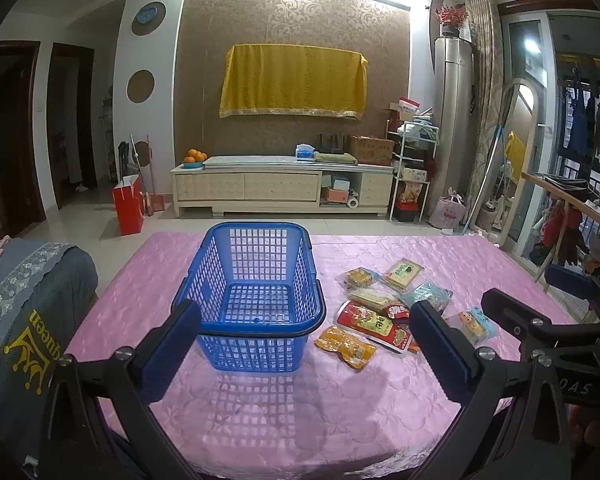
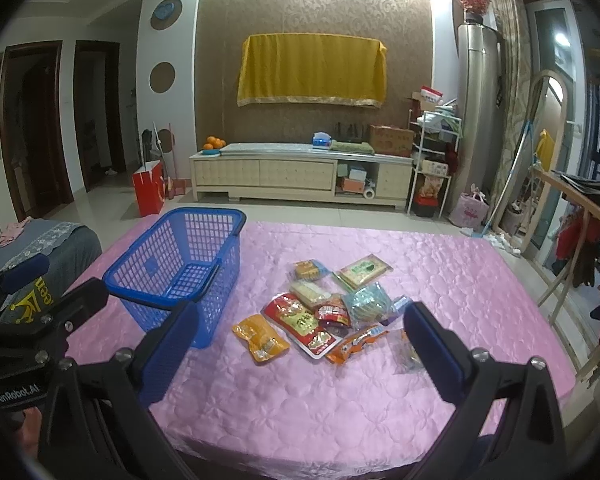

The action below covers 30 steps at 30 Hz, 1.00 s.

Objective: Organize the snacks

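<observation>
On the pink-clothed surface (image 2: 380, 380) I see the empty blue basket (image 1: 256, 280) at left, the snack packets (image 2: 320, 308) heaped just right of it, and my left gripper (image 1: 308, 344) and right gripper (image 2: 300, 344) hovering, jaws spread, holding nothing.

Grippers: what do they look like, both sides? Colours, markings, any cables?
Both alike. The left gripper and the right gripper are matte black plastic frames with silver screw heads. The jaws are flat rectangular bars faced with blue pads. White "GenRobot.AI" lettering shows on the left body in the right wrist view; partial white letters show on the right body in the left wrist view. No cables or sleeves visible.
</observation>
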{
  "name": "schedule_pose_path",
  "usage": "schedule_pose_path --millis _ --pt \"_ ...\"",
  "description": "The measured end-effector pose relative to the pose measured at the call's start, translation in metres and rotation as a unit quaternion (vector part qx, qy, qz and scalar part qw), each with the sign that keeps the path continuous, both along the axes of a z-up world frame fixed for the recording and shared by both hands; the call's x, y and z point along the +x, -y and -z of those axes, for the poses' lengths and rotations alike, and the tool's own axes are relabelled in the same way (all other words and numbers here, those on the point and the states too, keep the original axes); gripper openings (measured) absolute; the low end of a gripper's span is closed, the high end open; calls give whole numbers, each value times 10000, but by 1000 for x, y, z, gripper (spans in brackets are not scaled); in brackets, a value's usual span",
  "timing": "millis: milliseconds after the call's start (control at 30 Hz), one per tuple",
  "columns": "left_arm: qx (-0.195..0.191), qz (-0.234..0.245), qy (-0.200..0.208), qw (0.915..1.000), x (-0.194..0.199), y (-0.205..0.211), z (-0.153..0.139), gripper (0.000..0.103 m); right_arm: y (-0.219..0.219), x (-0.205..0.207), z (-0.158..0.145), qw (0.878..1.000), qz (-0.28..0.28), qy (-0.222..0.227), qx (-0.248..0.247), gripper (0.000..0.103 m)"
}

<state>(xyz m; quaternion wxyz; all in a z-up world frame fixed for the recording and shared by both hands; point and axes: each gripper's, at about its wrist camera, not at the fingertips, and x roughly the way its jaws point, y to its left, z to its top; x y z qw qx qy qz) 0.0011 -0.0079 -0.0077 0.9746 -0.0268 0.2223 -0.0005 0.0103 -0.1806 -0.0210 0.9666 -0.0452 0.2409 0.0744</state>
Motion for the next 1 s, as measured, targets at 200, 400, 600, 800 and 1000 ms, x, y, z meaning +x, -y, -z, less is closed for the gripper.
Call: schedule_pose_path --millis 200,400,600,800,1000 --pt "5 -7 0 10000 1 0 0 103 0 0 0 10000 2 -4 1 103" --pt "-3 -11 -7 10000 1 -1 -1 103 -1 0 0 10000 0 -12 -6 103" --pt "-38 4 -16 10000 0 0 0 103 -1 0 0 10000 -3 -14 -5 103" --pt "-56 11 -26 10000 0 0 1 103 -1 1 0 10000 5 -38 -8 103" --pt "-58 4 -44 10000 0 -1 1 103 -1 -1 -1 10000 4 -50 -6 103"
